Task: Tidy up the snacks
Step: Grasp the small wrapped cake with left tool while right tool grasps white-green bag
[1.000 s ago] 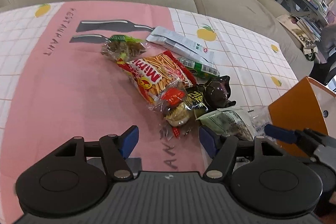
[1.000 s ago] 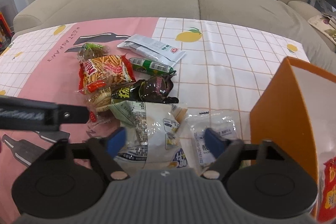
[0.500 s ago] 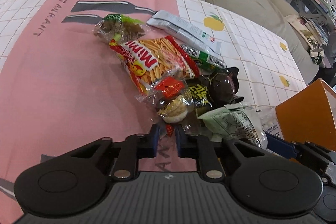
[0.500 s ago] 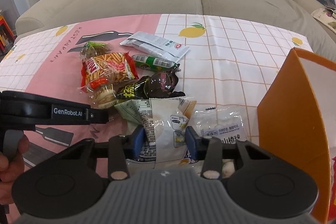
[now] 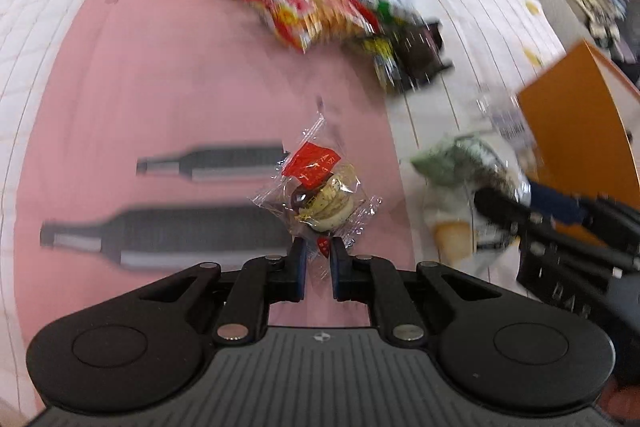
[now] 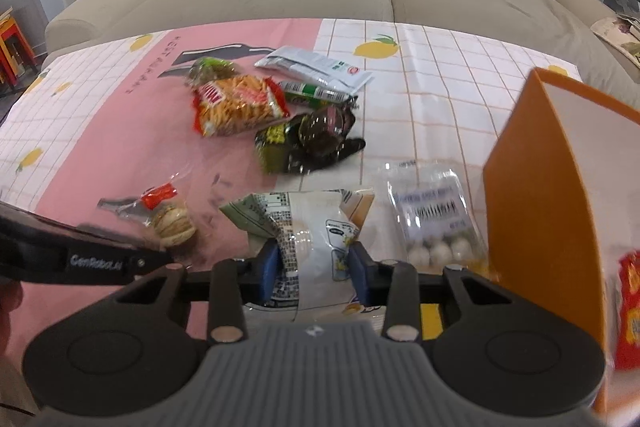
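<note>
Left claw (image 5: 319, 253) closing on cookie packet (image 5: 320, 193); right claw (image 6: 313, 261) closing on white bag (image 6: 316, 239)

The near left part of the tablecloth (image 6: 80, 131) is left bare, so free passage is offered there. The middle is blocked by a heap of snack packets (image 6: 276, 111), spread toward the far edge. The right edge is closed off by the upright wall of an orange box (image 6: 536, 211), with a clear bag of white balls (image 6: 436, 215) lying just beside it. The far right corner is left open.
</note>
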`<state>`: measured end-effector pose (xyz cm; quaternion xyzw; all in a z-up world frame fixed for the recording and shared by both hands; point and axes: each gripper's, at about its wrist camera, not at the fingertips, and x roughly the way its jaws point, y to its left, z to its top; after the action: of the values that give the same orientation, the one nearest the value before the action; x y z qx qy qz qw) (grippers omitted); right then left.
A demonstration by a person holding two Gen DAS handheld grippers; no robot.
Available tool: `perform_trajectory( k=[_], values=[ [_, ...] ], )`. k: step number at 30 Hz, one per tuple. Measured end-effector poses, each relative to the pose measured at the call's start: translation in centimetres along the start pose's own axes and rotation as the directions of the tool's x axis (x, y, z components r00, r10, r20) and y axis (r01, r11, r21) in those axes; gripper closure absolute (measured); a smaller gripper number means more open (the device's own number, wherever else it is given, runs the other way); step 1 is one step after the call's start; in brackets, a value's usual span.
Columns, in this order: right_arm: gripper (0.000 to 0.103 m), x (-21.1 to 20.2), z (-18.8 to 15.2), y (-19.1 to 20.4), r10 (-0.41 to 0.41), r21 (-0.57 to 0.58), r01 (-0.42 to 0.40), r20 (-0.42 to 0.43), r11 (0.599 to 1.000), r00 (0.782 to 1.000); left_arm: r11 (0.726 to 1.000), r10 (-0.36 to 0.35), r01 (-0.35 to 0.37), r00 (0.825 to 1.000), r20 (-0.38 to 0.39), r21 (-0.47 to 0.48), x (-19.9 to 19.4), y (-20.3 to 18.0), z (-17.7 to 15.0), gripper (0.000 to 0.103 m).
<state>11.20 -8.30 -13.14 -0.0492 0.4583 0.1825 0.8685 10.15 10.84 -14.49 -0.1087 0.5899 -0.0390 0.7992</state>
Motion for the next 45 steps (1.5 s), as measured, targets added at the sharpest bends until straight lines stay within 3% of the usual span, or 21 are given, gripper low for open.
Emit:
perform_trajectory(
  k=[5,8,11,14,15,16,18,19,22,25,32,39,42,45],
  values=[
    [0.068,-2.2,-2.0,-0.4,0.002,0.011,-0.001,-0.021,1.0,1.0,0.997,-0.038,0.044,0.995,-0.092,0.066,-0.8,-0.5,-2.5,0.091],
    [0.068,-2.8,-3.4,-0.6,-0.009,0.017,0.01,-0.042,1.0,0.999,0.995,-0.019,0.032,0.992,-0.124,0.1,-0.7,-0.7,-3.5,0.092],
    [0.068,-2.6,-4.7,-1.3,-0.016,0.047,0.019,-0.072,0.999,0.997,0.993,-0.012,0.027,0.991,-0.133,0.111,-0.4,-0.8,-4.0,0.092],
    [0.067,-2.7,-5.2,-1.8,-0.009,0.074,0.013,-0.059,0.997,0.998,0.99,0.002,0.011,0.996,-0.092,0.14,-0.4,-1.2,-4.3,0.087],
    [0.066,-2.7,-5.2,-1.9,-0.005,0.082,0.01,-0.057,0.997,0.998,0.989,0.005,0.007,0.997,-0.076,0.148,-0.5,-1.3,-4.5,0.077],
    [0.065,-2.7,-5.2,-2.0,-0.002,0.089,0.007,-0.054,0.996,0.999,0.989,0.009,0.0,0.998,-0.059,0.149,-0.6,-1.5,-4.5,0.061],
    [0.059,-2.8,-5.2,-2.3,0.011,0.108,-0.005,-0.049,0.994,0.999,0.989,0.0,0.005,0.999,-0.032,0.148,-0.9,-1.8,-4.6,0.042],
    [0.052,-2.9,-5.3,-2.5,0.014,0.118,-0.009,-0.043,0.993,0.999,0.989,-0.009,0.01,1.0,-0.012,0.148,-1.2,-1.9,-4.8,0.038],
    [0.043,-3.2,-5.4,-2.8,0.018,0.139,-0.014,-0.03,0.99,0.999,0.992,-0.016,0.009,0.998,0.053,0.128,-1.9,-2.3,-5.1,0.028],
    [0.034,-3.3,-5.4,-3.0,0.022,0.163,-0.018,-0.021,0.987,1.0,0.997,-0.009,0.0,0.992,0.129,0.076,-2.4,-2.6,-5.5,0.026],
    [0.033,-3.3,-5.6,-3.0,0.021,0.162,-0.018,-0.013,0.987,1.0,1.0,0.008,-0.008,0.964,0.264,-0.002,-2.9,-3.0,-6.3,0.022],
    [0.038,-3.2,-5.6,-2.7,0.004,0.139,-0.003,-0.007,0.99,1.0,0.997,0.042,-0.024,0.966,0.256,-0.072,-1.7,-2.9,-6.2,0.022],
    [0.044,-3.1,-5.7,-2.4,-0.004,0.115,0.006,-0.013,0.993,1.0,0.992,0.078,-0.052,0.967,0.241,-0.114,-1.2,-2.6,-6.0,0.022],
    [0.048,-2.8,-5.8,-2.1,-0.005,0.102,0.008,-0.024,0.995,1.0,0.986,0.094,-0.059,0.97,0.226,-0.157,-0.5,-2.0,-5.9,0.031]
  ],
)
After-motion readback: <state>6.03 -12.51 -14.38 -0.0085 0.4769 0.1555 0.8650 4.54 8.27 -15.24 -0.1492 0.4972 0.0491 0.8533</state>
